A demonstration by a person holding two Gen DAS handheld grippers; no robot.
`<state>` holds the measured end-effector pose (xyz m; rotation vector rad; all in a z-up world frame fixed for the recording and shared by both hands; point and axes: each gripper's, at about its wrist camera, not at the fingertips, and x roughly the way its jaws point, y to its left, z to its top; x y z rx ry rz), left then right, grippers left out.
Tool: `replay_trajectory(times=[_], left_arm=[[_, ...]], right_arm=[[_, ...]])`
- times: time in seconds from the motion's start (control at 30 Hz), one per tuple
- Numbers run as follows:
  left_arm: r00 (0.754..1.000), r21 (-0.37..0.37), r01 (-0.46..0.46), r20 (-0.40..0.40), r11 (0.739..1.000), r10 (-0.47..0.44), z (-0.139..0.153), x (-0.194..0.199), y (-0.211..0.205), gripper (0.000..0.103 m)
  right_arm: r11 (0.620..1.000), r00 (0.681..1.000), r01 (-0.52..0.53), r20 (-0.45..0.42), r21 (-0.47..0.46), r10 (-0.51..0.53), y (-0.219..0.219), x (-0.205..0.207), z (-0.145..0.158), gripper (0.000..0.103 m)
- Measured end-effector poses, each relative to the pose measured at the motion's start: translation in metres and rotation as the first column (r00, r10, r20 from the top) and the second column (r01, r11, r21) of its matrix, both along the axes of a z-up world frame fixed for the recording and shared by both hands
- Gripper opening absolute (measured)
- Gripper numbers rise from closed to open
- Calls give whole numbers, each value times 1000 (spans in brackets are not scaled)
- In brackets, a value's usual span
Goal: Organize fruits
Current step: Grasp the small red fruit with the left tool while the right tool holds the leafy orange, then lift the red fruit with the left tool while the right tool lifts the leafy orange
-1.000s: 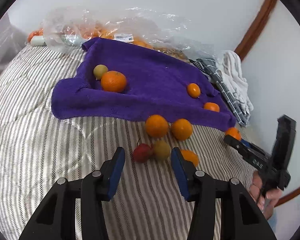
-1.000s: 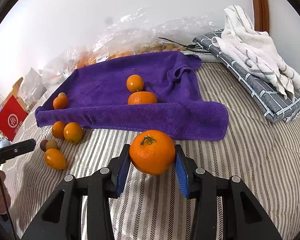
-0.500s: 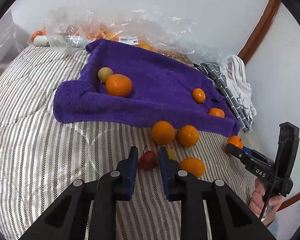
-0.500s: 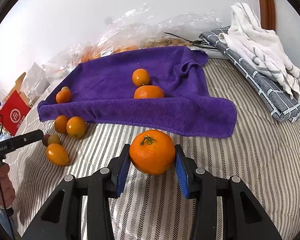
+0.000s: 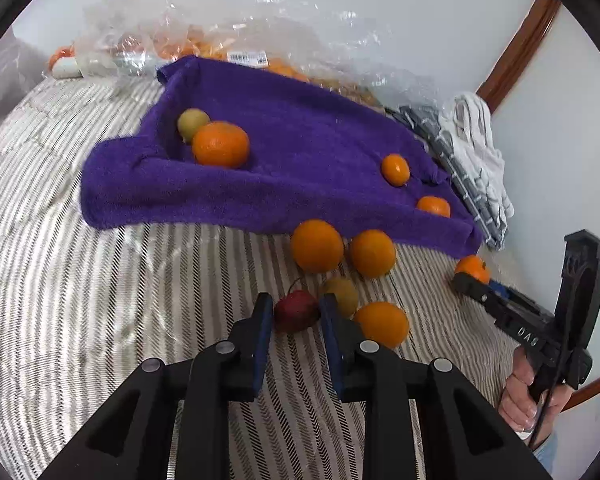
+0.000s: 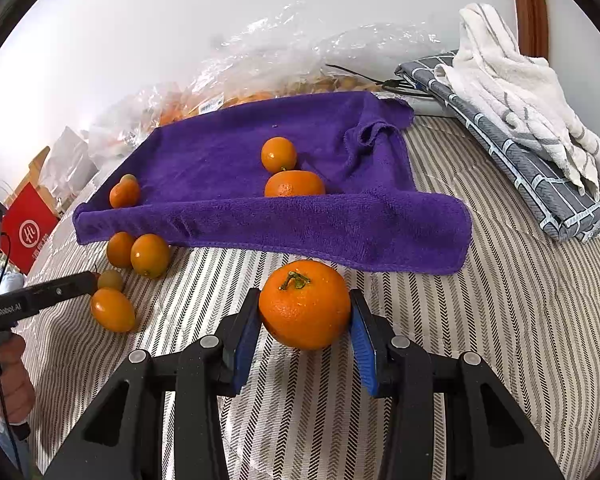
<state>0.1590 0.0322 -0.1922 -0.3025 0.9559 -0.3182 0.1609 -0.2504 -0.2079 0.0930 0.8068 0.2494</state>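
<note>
L gripper [image 5: 294,316] was clamped on red fruit [image 5: 296,311], R gripper [image 6: 305,316] on orange [image 6: 305,305]; small round fruit could've squirted out & rolled off w/ lift

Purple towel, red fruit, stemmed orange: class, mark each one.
purple towel [image 6: 228,160], right wrist view, flat middle.
red fruit [image 5: 296,310], left wrist view, visible front.
stemmed orange [image 6: 305,308], right wrist view, front skin.

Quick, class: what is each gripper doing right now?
Left gripper: shut on the small red fruit.
Right gripper: shut on the stemmed orange.
</note>
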Motion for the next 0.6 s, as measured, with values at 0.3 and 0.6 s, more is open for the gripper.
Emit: replay_trajectory(times=[0.3, 0.6], left_arm=[[996, 127, -26, 82, 992, 15, 9, -10, 2, 23], [994, 244, -8, 107, 970, -19, 5, -12, -4, 23]], right_arm=[[1000, 1000, 9, -1, 1, -9, 0, -1, 0, 42], [1000, 1000, 18, -1, -2, -18, 0, -1, 0, 42]])
